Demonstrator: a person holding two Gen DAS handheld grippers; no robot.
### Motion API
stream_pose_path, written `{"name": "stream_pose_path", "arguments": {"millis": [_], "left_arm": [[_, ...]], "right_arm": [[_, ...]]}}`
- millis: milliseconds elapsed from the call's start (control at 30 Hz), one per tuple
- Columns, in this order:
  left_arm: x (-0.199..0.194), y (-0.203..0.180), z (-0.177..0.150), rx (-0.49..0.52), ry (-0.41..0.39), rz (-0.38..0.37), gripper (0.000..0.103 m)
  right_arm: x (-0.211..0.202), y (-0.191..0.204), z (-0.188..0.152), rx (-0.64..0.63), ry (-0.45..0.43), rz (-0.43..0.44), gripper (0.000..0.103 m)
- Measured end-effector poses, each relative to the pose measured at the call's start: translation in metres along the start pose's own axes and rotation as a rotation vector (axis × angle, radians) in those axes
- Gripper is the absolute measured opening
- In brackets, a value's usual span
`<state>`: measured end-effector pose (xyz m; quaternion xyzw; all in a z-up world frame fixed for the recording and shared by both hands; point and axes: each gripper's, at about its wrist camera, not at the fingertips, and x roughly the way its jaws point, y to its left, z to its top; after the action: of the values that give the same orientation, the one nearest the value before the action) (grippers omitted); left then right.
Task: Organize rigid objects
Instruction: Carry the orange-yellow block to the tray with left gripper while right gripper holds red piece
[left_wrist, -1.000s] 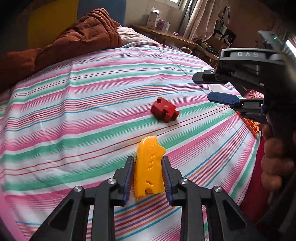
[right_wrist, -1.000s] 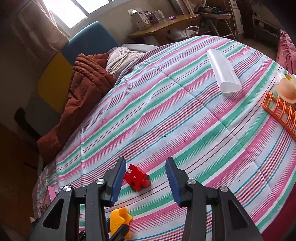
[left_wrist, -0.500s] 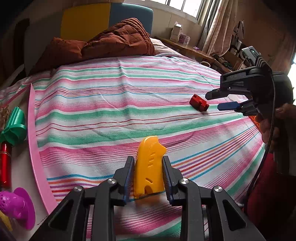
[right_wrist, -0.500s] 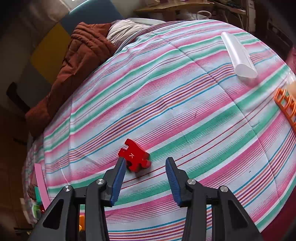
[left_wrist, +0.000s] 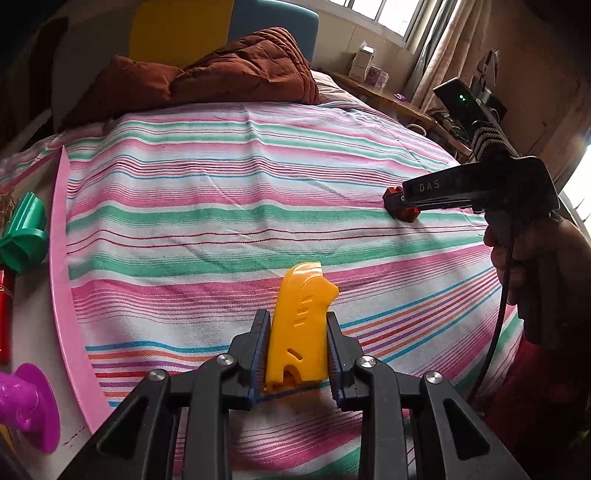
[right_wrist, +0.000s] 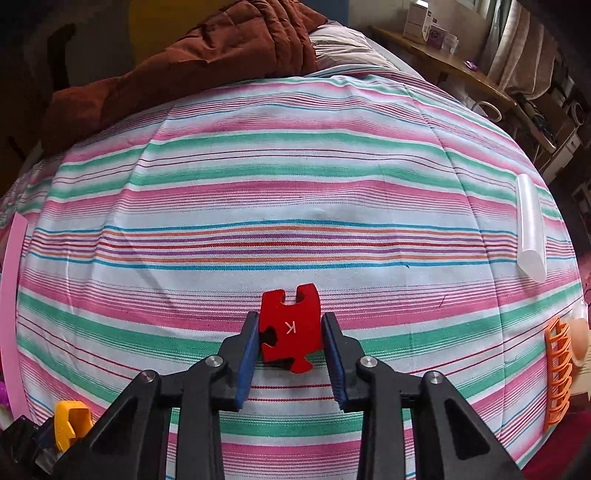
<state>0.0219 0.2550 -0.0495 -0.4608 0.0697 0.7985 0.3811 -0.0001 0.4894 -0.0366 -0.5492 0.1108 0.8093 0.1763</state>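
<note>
1. Left wrist view, nearest: the left gripper (left_wrist: 295, 354) is clamping a yellow plastic piece (left_wrist: 300, 325) between both pads, upright and lifted just above the striped bedspread (left_wrist: 229, 192).
2. Right wrist view, nearest: the right gripper (right_wrist: 290, 354) is bracketing a red puzzle piece (right_wrist: 290, 328) marked K. Both pads are sitting against or just beside its edges; whether they are pressing firmly cannot be told. The piece appears to be resting on the bedspread.
3. Further left in the left view, a pink tray (left_wrist: 64, 280) is lying at the bed edge beside a green toy (left_wrist: 24, 236) and a magenta toy (left_wrist: 27, 406).
4. Further right in the right view, an orange rack (right_wrist: 557, 373) and a clear tube (right_wrist: 532, 229) are lying well apart from the gripper.
5. Judgement: pick-up is in hand, one piece per gripper. The next move is calling for a confirmed squeeze on the red piece, then a lift and carry to a collection place, probably the tray.
</note>
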Motion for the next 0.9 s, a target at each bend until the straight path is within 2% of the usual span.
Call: {"name": "stream_pose_path", "arguments": {"millis": [100,200,300,533,700,900], "left_arm": [[0.000,-0.001,-0.001,0.006,-0.006,0.005,0.028],[-0.003,-0.003,-0.002,0.003,0.001,0.016,0.028],[-0.009,-0.005,-0.003,-0.002,0.009,0.037,0.028],[-0.035,-0.011,-0.007,0.013,-0.022,0.078,0.028],[-0.057,-0.008,-0.006,0.002,-0.064,0.085,0.028],[-0.082,0.018,-0.001,-0.077,-0.105,0.101,0.028]], "right_arm": [[0.002,0.010,0.001,-0.039,0.011,0.058,0.032],[0.003,0.018,0.000,-0.086,-0.002,0.035,0.033],[0.004,0.015,-0.001,-0.067,-0.009,0.062,0.034],[0.002,0.034,-0.010,-0.213,-0.085,-0.036,0.033],[0.001,0.036,-0.012,-0.227,-0.096,-0.056,0.033],[0.002,0.042,-0.010,-0.255,-0.105,-0.083,0.033]]}}
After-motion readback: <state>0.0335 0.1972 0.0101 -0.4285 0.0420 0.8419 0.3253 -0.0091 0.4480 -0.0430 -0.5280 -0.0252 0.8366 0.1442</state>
